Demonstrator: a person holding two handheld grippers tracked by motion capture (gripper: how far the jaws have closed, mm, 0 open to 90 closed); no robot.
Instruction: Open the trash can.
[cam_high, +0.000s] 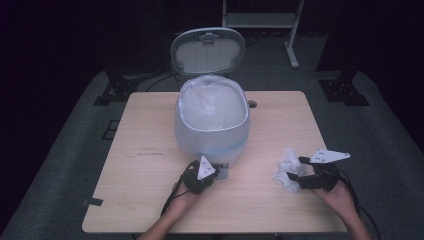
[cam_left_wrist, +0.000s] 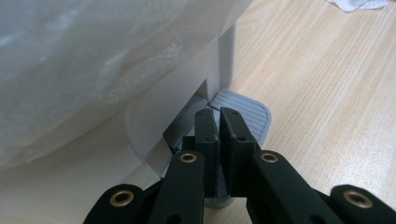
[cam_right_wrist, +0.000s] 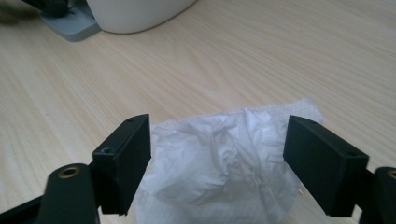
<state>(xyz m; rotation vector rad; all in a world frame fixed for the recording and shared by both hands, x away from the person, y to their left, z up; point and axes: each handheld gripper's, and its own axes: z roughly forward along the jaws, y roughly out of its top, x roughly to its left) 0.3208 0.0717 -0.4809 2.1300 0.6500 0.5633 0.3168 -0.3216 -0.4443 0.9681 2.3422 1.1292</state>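
A dark room surrounds a pale wooden bench (cam_high: 150, 165), with grey floor and black stands behind it. In the high view a white pedal bin (cam_high: 212, 122) stands at the middle of the bench, its lid (cam_high: 207, 50) tipped up and back, a clear liner bag (cam_high: 212, 97) puffed over its mouth. The left claw (cam_high: 202, 177) sits at the foot of the bin on the near side, on the grey pedal (cam_high: 222, 172). The right claw (cam_high: 295, 175) lies well to the right, its tips at a crumpled white tissue (cam_high: 286, 167) resting on the bench, apart from the bin. The right hand is plainly the nearer one to the tissue.

In the left gripper view the left claw (cam_left_wrist: 218, 122) is closed tight, its two black jaws side by side with nothing between them, their tips resting on the ribbed grey pedal (cam_left_wrist: 254, 114) beneath the bin's white wall (cam_left_wrist: 154, 116). Judged from the raised lid, it is pressing the pedal down.

In the right gripper view the right claw (cam_right_wrist: 217, 140) stands wide, and the tissue (cam_right_wrist: 219, 158) lies straight ahead between its jaws, which straddle it without pressing. The tissue is a loose, creased, thin wad, wider than tall, with its broad side spanning the gap. The bin's base (cam_right_wrist: 140, 11) shows far off at upper left.
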